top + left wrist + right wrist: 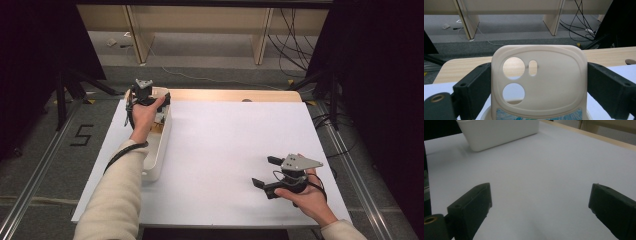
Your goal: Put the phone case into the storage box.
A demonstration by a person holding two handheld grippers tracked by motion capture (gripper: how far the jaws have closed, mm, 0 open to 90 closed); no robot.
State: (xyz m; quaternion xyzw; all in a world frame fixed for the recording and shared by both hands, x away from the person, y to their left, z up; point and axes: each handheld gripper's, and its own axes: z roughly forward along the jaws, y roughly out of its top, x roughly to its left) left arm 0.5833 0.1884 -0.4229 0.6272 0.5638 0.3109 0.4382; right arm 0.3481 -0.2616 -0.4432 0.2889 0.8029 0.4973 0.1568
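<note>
A white sheet [225,150] covers most of the wooden table [235,95], whose bare edge shows along the far side. On the sheet's left part lies a long white bin [161,145]; from the high view the person's left hand [145,112] and forearm hide most of its inside, and what lies in it is hard to make out. The left gripper [150,100] is over the bin's far end. Its own view shows what the high one cannot: a cream phone case [539,80] with three camera cut-outs, standing upright, clamped between the two black jaws just above the bin's rim [486,115], with a blue-patterned item [539,115] cut off at the bottom edge. The right gripper [266,172] rests low over the sheet near its right front, jaws spread wide with nothing between them; its view shows the bin's near end [499,132] well apart.
</note>
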